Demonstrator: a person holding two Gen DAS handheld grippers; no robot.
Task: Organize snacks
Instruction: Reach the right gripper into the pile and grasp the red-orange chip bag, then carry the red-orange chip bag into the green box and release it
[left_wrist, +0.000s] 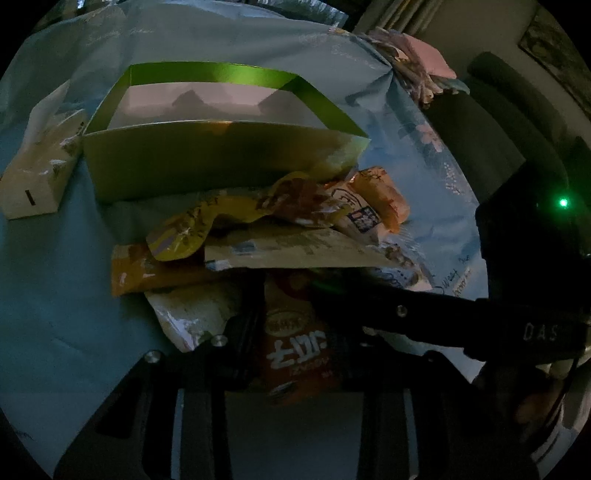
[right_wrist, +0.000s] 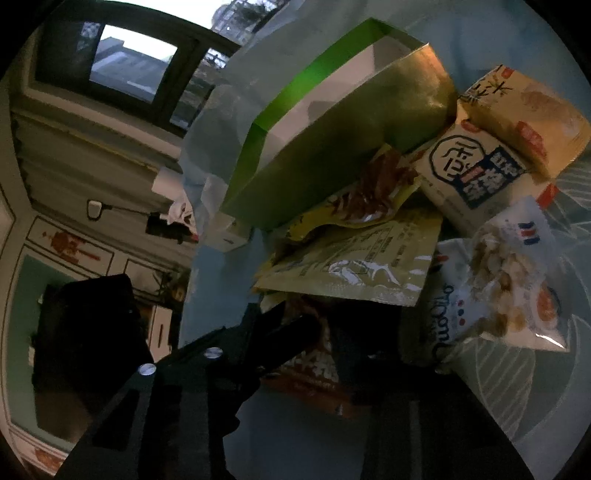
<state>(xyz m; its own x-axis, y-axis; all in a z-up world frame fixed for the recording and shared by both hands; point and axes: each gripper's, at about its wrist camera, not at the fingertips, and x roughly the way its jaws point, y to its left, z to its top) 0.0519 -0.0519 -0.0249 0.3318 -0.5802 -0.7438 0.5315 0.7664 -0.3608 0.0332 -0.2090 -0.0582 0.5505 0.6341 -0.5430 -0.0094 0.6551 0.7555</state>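
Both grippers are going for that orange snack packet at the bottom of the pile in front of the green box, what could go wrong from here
The orange packet lies under the beige pouch and yellow bag, so pulling it out could scatter the pile.

The left gripper and right gripper both close on that packet; opposing pulls might tear it.

The green box stands right behind the pile, so a lifted packet might knock its near wall.

The green box (left_wrist: 229, 162) looks like smooth card with a satin sheen. The snack packets (right_wrist: 354, 266) are crinkled, glossy plastic film. A matt, creased cloth (left_wrist: 48, 277) covers the surface. The gripper bodies look like matt black plastic with shiny metal screws (right_wrist: 213, 353).
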